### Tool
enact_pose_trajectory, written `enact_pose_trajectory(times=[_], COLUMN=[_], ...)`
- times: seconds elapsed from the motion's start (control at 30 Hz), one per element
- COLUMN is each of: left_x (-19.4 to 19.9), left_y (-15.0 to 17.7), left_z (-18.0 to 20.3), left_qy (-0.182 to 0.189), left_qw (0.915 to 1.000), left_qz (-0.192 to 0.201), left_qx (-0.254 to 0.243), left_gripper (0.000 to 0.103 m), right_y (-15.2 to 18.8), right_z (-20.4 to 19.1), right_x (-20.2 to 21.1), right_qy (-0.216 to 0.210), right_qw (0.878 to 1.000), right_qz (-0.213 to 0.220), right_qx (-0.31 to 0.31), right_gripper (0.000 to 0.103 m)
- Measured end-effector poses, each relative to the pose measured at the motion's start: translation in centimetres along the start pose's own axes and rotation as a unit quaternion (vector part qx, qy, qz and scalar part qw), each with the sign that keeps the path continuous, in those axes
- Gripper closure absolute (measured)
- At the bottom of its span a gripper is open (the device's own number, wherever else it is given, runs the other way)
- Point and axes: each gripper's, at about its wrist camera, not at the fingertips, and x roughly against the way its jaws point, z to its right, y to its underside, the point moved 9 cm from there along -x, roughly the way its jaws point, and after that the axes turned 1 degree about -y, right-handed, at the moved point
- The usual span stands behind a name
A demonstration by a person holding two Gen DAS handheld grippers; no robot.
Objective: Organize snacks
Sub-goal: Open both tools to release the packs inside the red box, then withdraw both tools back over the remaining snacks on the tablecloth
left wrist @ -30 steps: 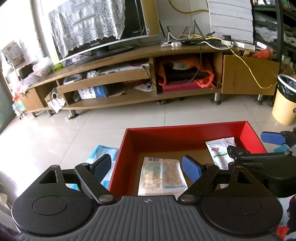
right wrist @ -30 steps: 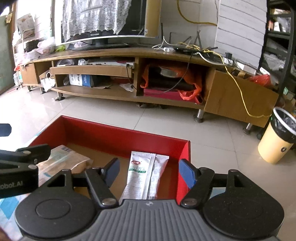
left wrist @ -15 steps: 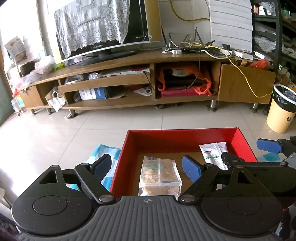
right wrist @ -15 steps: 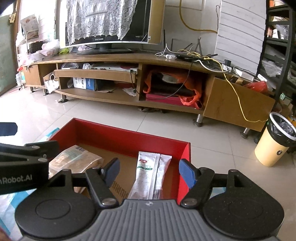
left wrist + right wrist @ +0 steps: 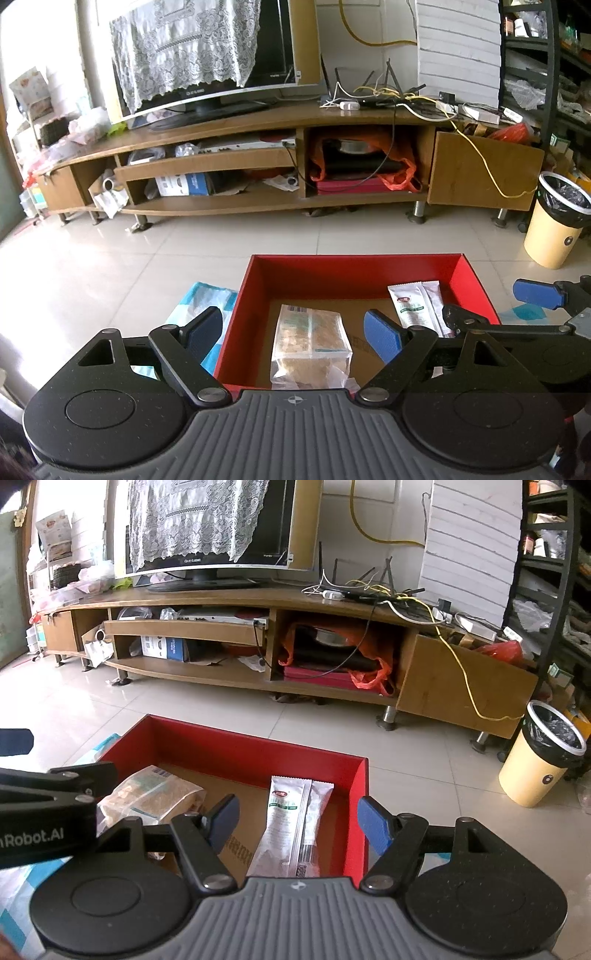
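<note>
Red box: a red box (image 5: 476, 275) with low walls sits in front of both tools. Its floor is brown cardboard. The right wrist view shows it too (image 5: 236, 749).
Clear bag: a clear snack bag (image 5: 310, 341) with brown bits inside lies in the left half of the box. It has a white and green label on top. In the right wrist view it lies on the left (image 5: 151, 797).
White packet: a long white snack packet (image 5: 415, 304) with green print and a small red mark lies in the right half of the box, near the right wall. In the right wrist view it runs from the near edge toward the back wall (image 5: 295, 827). It is well apart from the clear bag.
Left tool: the left tool (image 5: 293, 330) hangs over the near left part of the box. Its blue pads stand wide apart and hold nothing. The clear bag shows in the gap between them, lower down, and they do not touch it.
Right tool: the right tool (image 5: 297, 821) hangs over the near right part of the box. Its blue pads are apart and empty. The white packet shows in the gap, and they do not touch it.
Blue sheet: a light blue and white sheet (image 5: 201, 299) lies under the box and sticks out on the left.
Floor: pale shiny tiles (image 5: 110, 273).
Far side: a long wooden TV stand (image 5: 229, 598) with a TV (image 5: 266, 520) under a lace cloth, and a yellow bin (image 5: 539, 760) with a black bag on the right.
</note>
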Motion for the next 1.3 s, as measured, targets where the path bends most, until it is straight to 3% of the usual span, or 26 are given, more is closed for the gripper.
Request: enact_pose_trajectory(times=[0.63,1.3], left_x=[1.7,4.6], left_y=[1.9,11.1], left_z=[0.4,-2.4], left_qy=[0.015,0.023], left_qw=[0.9998,0.9954], left_qz=[-0.01,-0.093], left_qx=[-0.006,-0.001], left_gripper=[0.015,0.019], right_y=[2.0,10.3], right_z=[0.2,-4.5], right_x=[2.1,4.5], right_qy=[0.001,-0.048], right_qw=[1.0,0.993], right_qz=[-0.016,-0.101], right_qx=[0.002,0.045], right_gripper=[0.033,0.033])
